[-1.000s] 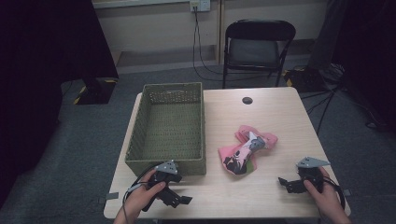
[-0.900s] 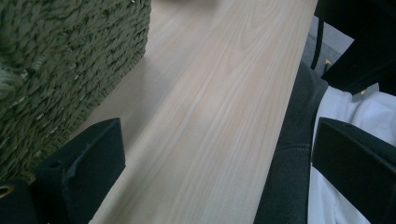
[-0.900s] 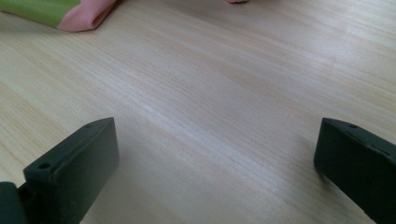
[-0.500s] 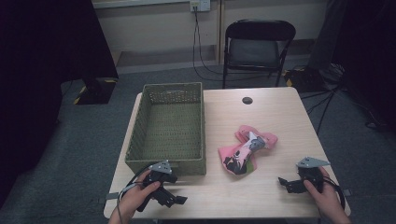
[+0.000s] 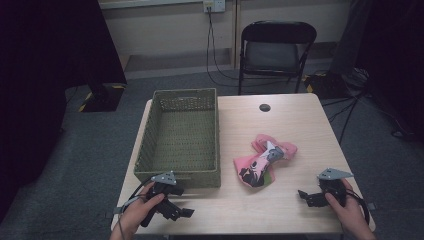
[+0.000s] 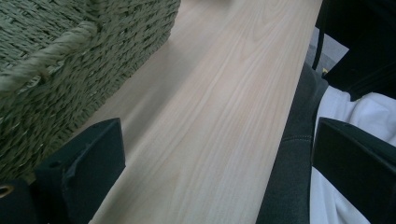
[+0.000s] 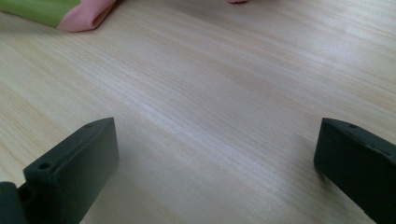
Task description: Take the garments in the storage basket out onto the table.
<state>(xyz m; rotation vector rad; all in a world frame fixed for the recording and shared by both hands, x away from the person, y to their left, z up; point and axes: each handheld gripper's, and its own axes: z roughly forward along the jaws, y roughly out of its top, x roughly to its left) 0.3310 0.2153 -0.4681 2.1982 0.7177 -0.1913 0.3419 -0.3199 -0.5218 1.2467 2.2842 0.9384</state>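
Cloth [image 5: 262, 162]: pink bundle with a dark print and a green patch, lying on the table [image 5: 295, 125] right of centre, just right of the basket and apart from both grippers.
Basket [image 5: 180, 137]: green woven, rectangular, on the table's left half, nothing seen inside.
Left gripper [image 5: 172, 207]: held in the left hand [image 5: 135, 215] at the near edge, just in front of the basket's near wall; jaws spread wide with nothing between them, over bare wood.
Right gripper [image 5: 307, 196]: held in the right hand [image 5: 347, 212] near the table's near right corner, pointing left; jaws wide apart, gripping nothing, the cloth's edge ahead in its own view.
Chair [image 5: 276, 50]: black, folding, beyond the far edge.
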